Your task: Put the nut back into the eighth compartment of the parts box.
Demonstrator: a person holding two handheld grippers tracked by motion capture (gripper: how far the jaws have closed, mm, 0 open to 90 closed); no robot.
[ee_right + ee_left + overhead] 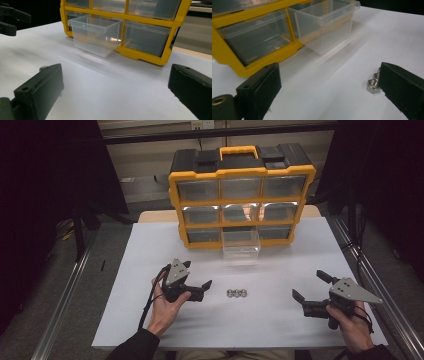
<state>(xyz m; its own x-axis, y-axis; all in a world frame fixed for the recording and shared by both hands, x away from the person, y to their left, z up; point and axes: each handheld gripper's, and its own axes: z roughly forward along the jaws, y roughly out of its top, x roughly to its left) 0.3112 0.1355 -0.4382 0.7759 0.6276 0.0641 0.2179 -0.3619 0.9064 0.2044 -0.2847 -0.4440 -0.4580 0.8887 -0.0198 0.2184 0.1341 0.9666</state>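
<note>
My left gripper (200, 287): jaws apart, just left of the nuts (237, 293).
Nuts: touching row, mid-table, before the pulled-out drawer (241, 244).
Risk: an off-centre pinch scatters them.
My right gripper (310, 290): jaws apart, idle.

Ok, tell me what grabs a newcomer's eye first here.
The yellow organiser at the table's far edge, with its bottom-middle clear drawer pulled out. Next, three small metal nuts in a row on the white table, between the open left gripper and open right gripper.
</note>
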